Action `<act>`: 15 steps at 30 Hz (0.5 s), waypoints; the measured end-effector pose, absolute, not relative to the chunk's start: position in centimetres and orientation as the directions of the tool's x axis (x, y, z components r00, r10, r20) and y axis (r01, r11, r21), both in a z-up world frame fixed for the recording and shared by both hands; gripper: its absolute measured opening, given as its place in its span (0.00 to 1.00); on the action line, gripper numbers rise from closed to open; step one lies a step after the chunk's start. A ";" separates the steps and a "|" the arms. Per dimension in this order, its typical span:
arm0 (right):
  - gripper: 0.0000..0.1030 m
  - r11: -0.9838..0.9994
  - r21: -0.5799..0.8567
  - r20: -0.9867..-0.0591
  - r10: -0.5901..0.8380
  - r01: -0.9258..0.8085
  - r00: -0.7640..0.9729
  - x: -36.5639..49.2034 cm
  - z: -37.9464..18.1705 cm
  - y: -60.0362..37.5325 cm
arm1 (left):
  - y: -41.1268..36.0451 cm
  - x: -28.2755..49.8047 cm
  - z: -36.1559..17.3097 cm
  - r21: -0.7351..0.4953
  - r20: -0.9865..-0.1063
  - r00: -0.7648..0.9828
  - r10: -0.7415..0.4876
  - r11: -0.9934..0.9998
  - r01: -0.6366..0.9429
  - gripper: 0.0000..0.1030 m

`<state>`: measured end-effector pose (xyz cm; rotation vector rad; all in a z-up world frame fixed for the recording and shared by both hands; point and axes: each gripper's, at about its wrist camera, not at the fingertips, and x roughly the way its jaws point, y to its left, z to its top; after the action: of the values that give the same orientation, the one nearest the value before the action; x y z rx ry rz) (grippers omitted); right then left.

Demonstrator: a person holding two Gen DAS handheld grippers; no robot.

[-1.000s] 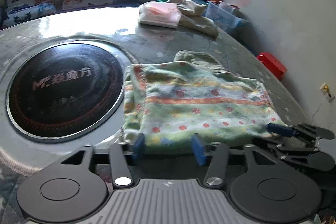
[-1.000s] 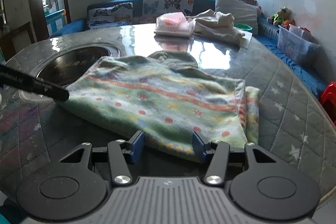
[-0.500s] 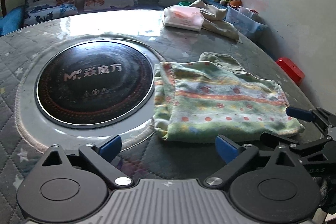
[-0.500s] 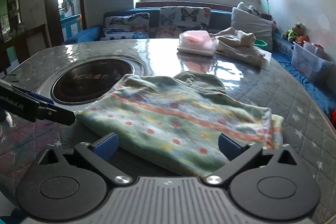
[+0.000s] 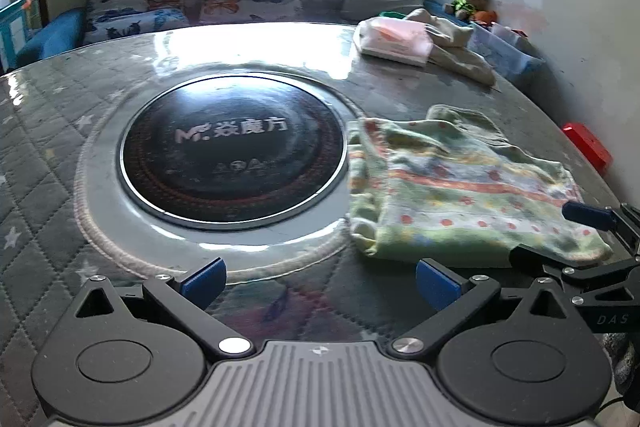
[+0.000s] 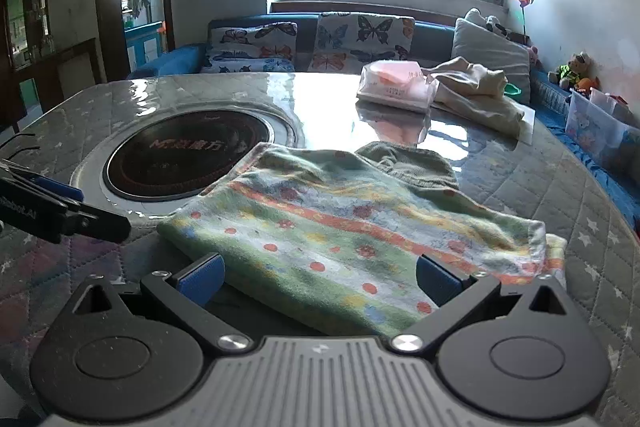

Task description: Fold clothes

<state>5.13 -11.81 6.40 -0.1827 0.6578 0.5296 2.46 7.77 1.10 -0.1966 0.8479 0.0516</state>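
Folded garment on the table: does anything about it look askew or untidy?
Slightly. The patterned garment lies folded flat, but a dull green part pokes out past its far edge, and a lower layer shows beyond its right edge, so the layers are not flush. Nothing looks spilled or damaged.

The olive-green ribbed garment [image 6: 416, 165] is lying mostly hidden beneath the folded green towel with orange stripes and red dots [image 6: 352, 239], peeking out at its twelve o'clock edge. The towel's near edge is disappearing behind the right gripper [image 6: 318, 277]. The white printing on the pink tissue pack [image 6: 394, 87] is too small to read.
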 end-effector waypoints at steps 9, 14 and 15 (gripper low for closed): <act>1.00 0.854 0.006 -0.650 0.399 -0.520 0.647 5.4 5.1 -11.5 | 8.0 2.5 0.6 -0.139 -0.761 0.648 -0.004 0.978 -0.158 1.00; 1.00 0.857 0.002 -0.662 0.387 -0.515 0.642 5.4 4.4 -11.4 | 8.2 2.8 0.0 -0.139 -0.773 0.635 -0.001 0.976 -0.167 1.00; 1.00 0.857 -0.003 -0.662 0.384 -0.515 0.644 5.3 4.4 -11.3 | 8.2 2.8 -0.1 -0.140 -0.775 0.632 -0.002 0.976 -0.168 1.00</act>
<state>5.34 -11.30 4.35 -0.1980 0.7044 0.5155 2.80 8.18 -0.06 -0.2068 0.8833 0.0959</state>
